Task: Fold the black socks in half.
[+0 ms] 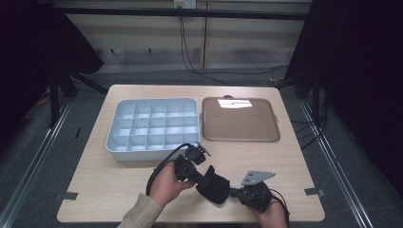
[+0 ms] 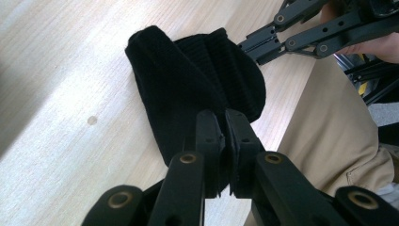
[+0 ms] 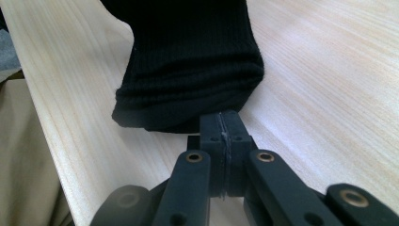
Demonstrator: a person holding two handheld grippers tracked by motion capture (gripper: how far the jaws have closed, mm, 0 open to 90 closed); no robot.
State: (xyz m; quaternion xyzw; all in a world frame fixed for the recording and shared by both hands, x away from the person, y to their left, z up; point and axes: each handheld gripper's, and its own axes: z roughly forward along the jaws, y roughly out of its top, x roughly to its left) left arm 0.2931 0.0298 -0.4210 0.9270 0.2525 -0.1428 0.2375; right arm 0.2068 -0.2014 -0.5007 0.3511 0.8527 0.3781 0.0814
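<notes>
The black sock [image 1: 214,184] is held up just off the table [image 1: 119,175], stretched between both tools: the left gripper [image 2: 225,123] is clamped on one end, the right gripper [image 3: 221,123] pinched on the ribbed cuff, probably so it can be folded for the divided box [image 1: 152,127] beyond.

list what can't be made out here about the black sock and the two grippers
- Left gripper: its shut jaws cover the edge of the black sock they pinch.
- Right gripper: jaws shut at the sock's folded edge; how much cloth they hold is hidden.
- High view: sock too small and dark to tell one sock from a pair.
- Compartment tray: too small to tell what its cells hold.
</notes>
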